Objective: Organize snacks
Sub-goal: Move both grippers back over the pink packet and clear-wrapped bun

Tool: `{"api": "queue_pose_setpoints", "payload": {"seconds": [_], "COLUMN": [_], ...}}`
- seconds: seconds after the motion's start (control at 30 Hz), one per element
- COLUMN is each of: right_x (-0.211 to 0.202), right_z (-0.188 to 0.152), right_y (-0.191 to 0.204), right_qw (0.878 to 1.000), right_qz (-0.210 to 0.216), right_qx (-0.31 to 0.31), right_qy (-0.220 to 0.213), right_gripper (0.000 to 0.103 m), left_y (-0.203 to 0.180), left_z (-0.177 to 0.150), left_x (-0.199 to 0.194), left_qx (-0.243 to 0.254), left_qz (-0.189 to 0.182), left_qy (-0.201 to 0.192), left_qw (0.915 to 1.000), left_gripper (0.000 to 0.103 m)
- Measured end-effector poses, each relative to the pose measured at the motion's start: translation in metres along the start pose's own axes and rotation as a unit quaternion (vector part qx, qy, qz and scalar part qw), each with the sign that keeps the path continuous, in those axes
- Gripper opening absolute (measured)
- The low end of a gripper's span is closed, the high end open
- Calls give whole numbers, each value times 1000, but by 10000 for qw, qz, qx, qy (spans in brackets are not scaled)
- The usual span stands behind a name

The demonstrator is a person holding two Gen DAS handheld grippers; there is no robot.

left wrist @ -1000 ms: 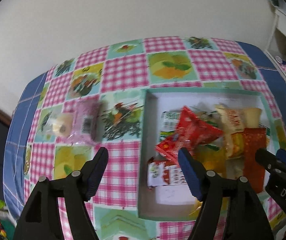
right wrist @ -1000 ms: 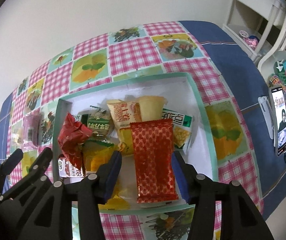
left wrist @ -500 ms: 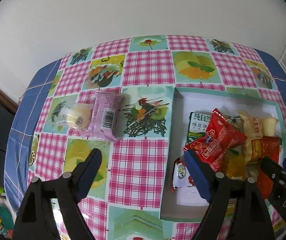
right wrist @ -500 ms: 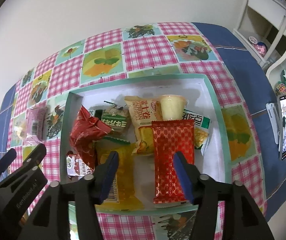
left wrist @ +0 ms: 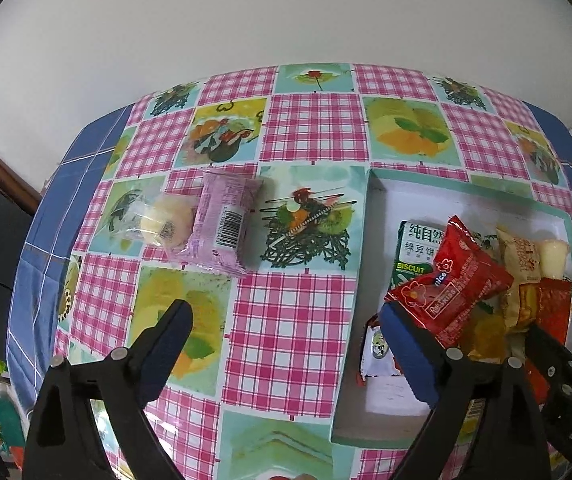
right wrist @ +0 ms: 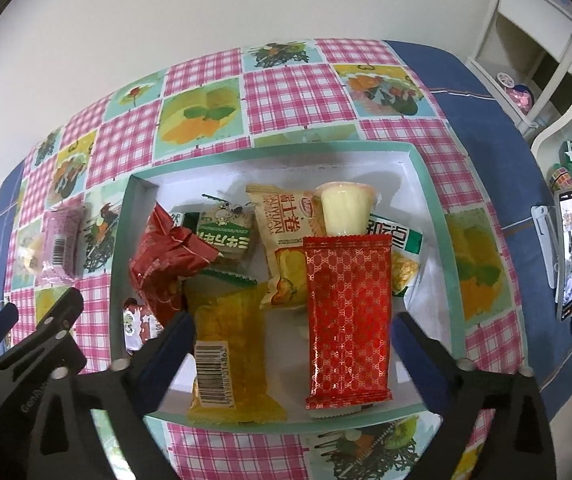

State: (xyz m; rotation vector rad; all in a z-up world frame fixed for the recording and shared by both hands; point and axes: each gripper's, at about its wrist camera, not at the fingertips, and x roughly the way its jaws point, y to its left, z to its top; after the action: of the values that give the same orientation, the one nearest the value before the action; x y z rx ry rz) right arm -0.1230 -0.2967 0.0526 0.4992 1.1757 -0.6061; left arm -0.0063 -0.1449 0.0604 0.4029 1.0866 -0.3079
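Observation:
My left gripper hovers over the checked tablecloth left of the teal-rimmed box; its jaws are opening with nothing between them. Beyond it lie a pink packet and a clear-wrapped round pastry, touching each other. My right gripper hangs over the box, jaws opening. The red patterned packet and a yellow packet lie flat between its pads, untouched by them. A crumpled red packet, a beige packet, a jelly cup and green packets also fill the box.
A white wall runs along the table's far edge. A phone and small clutter lie on the blue cloth at the right, with white furniture beyond. The left gripper's body sits close beside the right one.
The right jaws spread wide off the red patterned packet, which stays lying in the box. The left gripper slid left away from the box and its jaws widened.

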Motion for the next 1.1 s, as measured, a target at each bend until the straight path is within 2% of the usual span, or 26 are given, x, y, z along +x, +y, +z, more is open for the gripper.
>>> {"api": "queue_pose_setpoints", "payload": {"seconds": [0.3, 0.5, 0.73, 0.97, 1.1], "right_x": [1, 0, 0, 0, -2], "right_z": [0, 1, -3, -8, -13], "right_y": [5, 22, 63, 110, 138], "right_qw": [10000, 9999, 9992, 9965, 9940], "right_qz": [-3, 64, 199, 453, 543], "right_qx": [83, 3, -294, -621, -865], "right_qy": [-24, -92, -174, -319, -404], "right_gripper": [103, 103, 103, 103, 103], "left_y": [8, 27, 70, 124, 152], "left_z": [1, 3, 6, 5, 4], "left_x": [3, 6, 13, 18, 22], "left_qx": [-42, -279, -783, -1326, -1655], "left_qz": [19, -41, 93, 383, 420], "left_qy": [24, 80, 139, 129, 161], "left_qw": [10000, 9996, 9968, 9903, 9852], "left_gripper": [95, 95, 95, 95, 95]}}
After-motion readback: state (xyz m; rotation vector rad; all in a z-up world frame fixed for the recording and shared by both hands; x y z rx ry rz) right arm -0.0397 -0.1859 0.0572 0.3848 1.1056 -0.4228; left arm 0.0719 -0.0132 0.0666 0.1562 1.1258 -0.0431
